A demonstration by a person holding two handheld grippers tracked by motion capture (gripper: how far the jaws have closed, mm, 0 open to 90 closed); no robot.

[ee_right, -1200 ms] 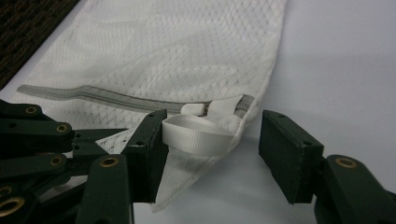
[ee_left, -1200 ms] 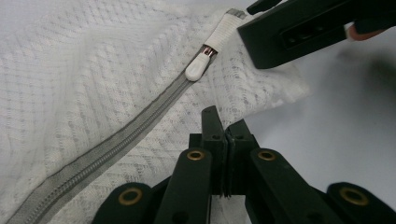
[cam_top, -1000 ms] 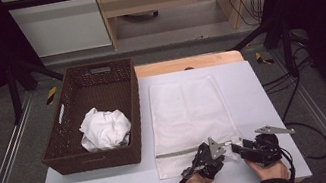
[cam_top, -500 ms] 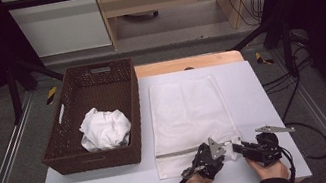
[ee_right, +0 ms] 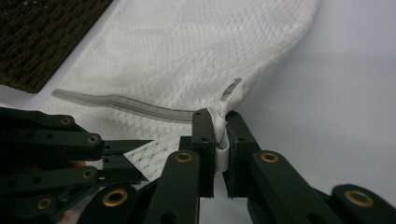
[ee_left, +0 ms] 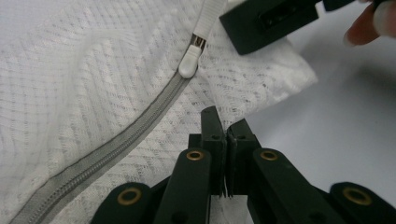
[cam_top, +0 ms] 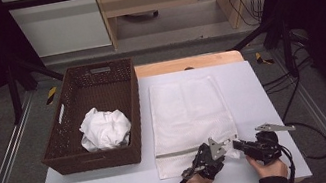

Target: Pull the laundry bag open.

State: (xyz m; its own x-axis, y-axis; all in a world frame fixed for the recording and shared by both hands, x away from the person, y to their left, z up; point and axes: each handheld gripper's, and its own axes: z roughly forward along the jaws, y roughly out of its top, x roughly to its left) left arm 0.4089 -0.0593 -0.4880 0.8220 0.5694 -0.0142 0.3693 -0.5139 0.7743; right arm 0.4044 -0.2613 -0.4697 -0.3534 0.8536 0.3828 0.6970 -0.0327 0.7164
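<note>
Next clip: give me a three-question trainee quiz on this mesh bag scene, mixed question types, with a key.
1. True or false: the left gripper is shut on the mesh bag fabric.
2. What does the right gripper pinch? A) zipper pull tab B) basket handle C) cable
3. What lies inside the wicker basket?

Key:
1. True; its jaws clamp fabric just below the zipper.
2. A, the white zipper pull tab.
3. A crumpled white cloth.
</note>
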